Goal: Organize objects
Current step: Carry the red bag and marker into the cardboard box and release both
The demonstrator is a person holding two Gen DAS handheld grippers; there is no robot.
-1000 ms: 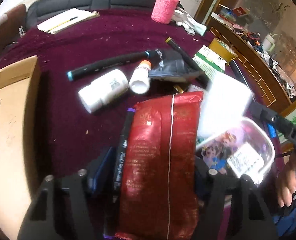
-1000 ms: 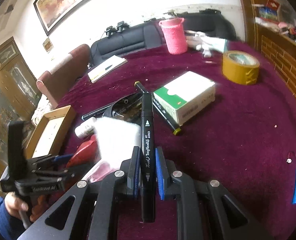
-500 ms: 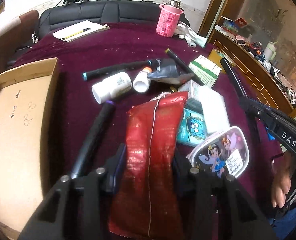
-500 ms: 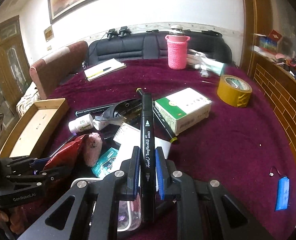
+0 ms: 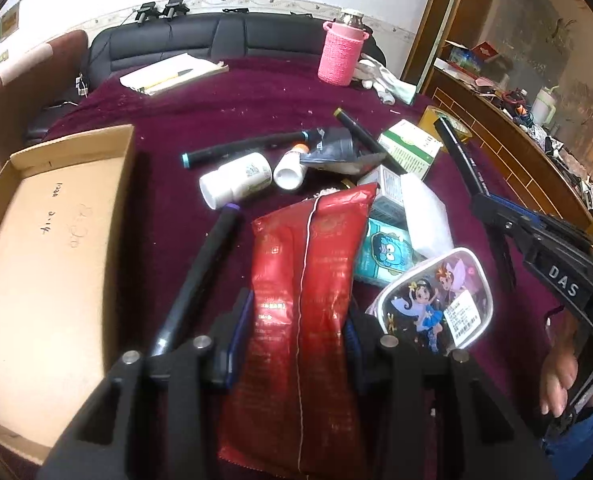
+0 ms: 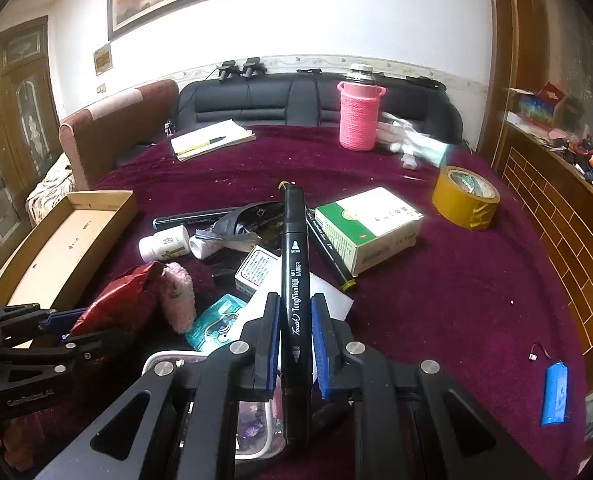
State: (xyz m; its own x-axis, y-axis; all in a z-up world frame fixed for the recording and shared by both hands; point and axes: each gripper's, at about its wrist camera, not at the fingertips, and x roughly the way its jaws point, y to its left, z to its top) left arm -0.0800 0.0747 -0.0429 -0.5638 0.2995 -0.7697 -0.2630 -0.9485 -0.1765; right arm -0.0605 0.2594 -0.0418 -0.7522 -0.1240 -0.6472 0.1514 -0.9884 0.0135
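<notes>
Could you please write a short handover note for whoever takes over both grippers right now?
Left gripper: shut on the shiny red foil snack packet, above the maroon tablecloth.
Right gripper: shut on the black art marker, pointing forward along the fingers.
Open cardboard box: on the left, nothing in it yet.
Still loose on the cloth: purple-capped black marker, teal-capped black marker, two white pill bottles, green-and-white carton, cartoon-printed clear pouch, yellow tape roll, blue battery pack.
Left to do, probably: box both held items, then the rest.
</notes>
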